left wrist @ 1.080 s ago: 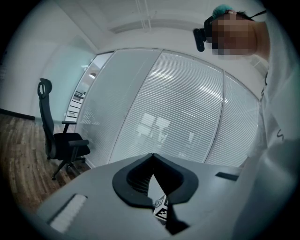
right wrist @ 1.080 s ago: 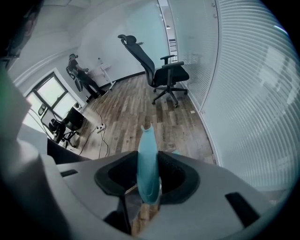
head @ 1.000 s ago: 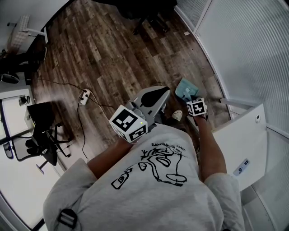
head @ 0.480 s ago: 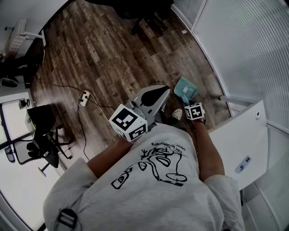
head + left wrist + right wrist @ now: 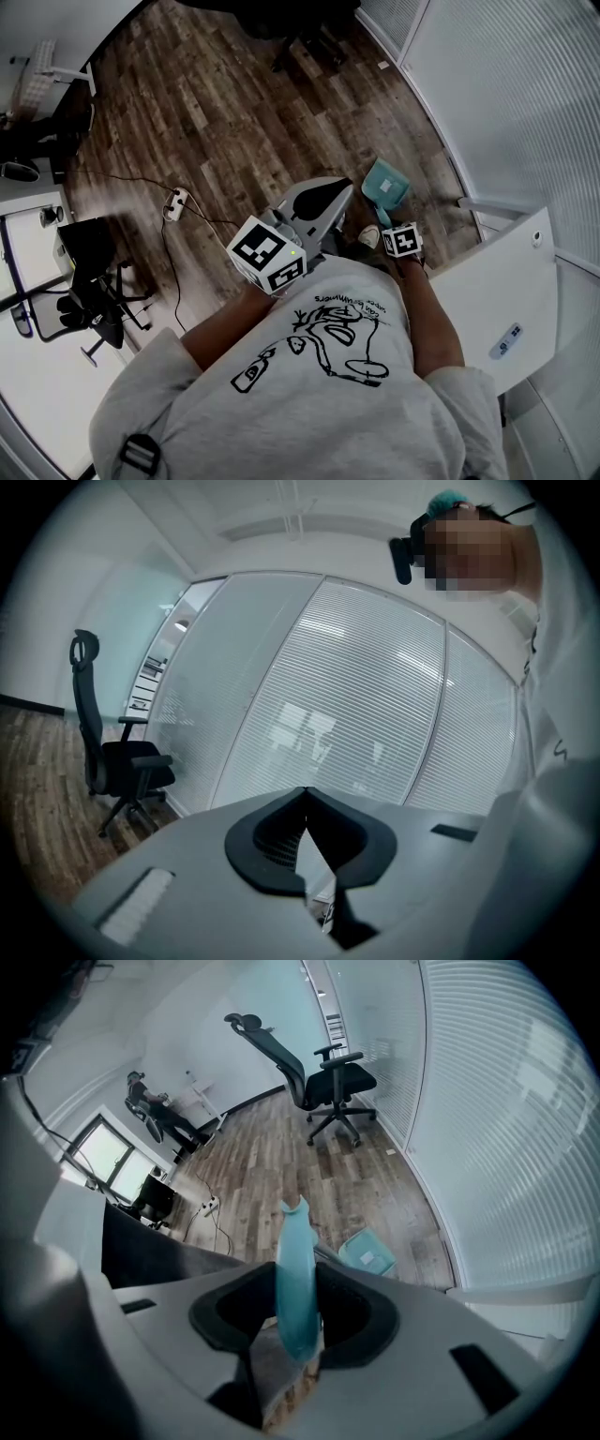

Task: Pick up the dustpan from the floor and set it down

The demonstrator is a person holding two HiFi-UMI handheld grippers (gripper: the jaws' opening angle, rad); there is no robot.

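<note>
Half done: dustpan (image 5: pixel 384 187) gripped
Its handle (image 5: pixel 296 1260) is clamped in the right claw (image 5: pixel 292 1309); left claw (image 5: pixel 302 803) is closed, empty; set-down remains.

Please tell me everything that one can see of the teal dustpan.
The dustpan is teal and looks like plastic. Its shallow open pan, with a pale patch inside, lies on the wooden floor beside the slatted glass wall, near the person's shoe. A slim handle of the same teal, notched at its far end, stands between the jaws of the right tool, which press on its two sides. Where handle joins pan is hidden.
</note>
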